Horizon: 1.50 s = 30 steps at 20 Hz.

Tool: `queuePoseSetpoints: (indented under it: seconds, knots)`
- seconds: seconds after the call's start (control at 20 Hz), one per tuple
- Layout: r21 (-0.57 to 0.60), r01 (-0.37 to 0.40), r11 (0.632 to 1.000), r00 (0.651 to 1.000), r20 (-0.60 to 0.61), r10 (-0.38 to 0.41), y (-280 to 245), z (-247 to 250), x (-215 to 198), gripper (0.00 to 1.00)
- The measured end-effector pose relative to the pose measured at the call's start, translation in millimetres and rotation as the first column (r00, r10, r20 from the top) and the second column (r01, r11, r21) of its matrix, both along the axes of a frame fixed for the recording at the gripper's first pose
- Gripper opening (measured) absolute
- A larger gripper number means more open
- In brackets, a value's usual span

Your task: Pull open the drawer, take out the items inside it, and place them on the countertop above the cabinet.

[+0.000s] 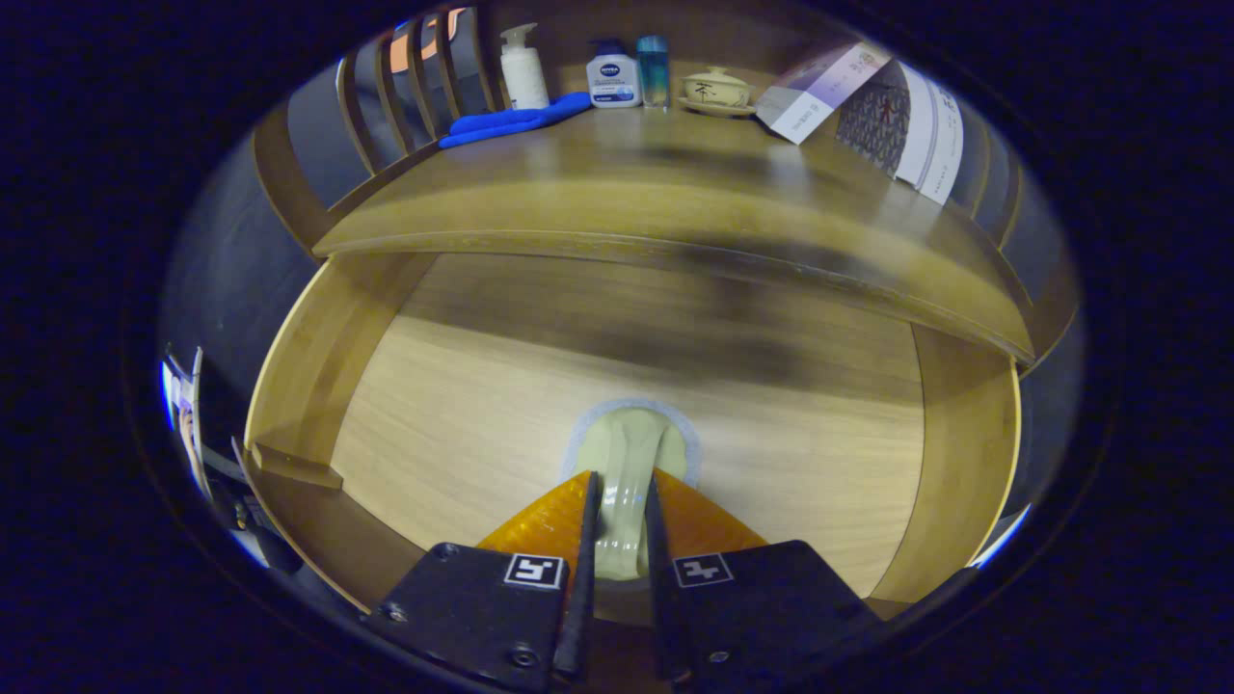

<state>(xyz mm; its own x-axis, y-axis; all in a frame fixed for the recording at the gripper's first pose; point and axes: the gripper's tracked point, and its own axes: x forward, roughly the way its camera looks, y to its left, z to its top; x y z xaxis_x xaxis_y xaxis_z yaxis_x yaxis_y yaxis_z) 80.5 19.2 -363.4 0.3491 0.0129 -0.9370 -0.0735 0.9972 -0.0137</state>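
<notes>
We see the tongs (622, 501) pinching a pale spoon (627, 453) by its handle. Its bowl lies just ahead of the fingertips, over the open drawer (463, 414) floor.

drawer (405, 424): we see it pulled open, pale wood floor
spoon (629, 453): pale green ceramic, handle clamped between claw (622, 511) fingers

dim warm light | motion blur on countertop (675, 207) | fisheye bends edges
</notes>
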Motion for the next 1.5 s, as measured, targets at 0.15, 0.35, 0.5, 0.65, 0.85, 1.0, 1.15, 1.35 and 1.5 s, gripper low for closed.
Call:
queuePoseSetpoints:
  seconds: [0.15, 0.35, 0.5, 0.65, 0.85, 1.0, 1.15, 1.35, 1.5]
  knots:
    - [0.021, 0.016, 1.000, 1.000, 0.014, -0.016, 0, 1, 3, 0.20]
    - [0.027, 0.011, 1.000, 0.998, 0.066, -0.013, -4, 30, 6, 0.17]
    - [0.006, 0.018, 1.000, 0.994, 0.106, -0.019, -14, 57, 12, 0.17]
    - [0.035, 0.016, 0.999, 0.991, 0.135, -0.020, -15, 84, 14, 0.17]
    - [0.045, 0.011, 0.999, 0.980, 0.196, -0.020, -20, 122, 23, 0.17]
    - [0.018, 0.039, 0.999, 0.970, 0.238, -0.043, -34, 145, 44, 0.17]
    - [-0.006, 0.053, 0.999, 0.965, 0.258, -0.050, -41, 156, 66, 0.17]
    - [-0.041, 0.059, 0.997, 0.963, 0.265, -0.046, -44, 160, 98, 0.17]
    - [-0.041, 0.054, 0.998, 0.965, 0.260, -0.042, -40, 156, 121, 0.17]
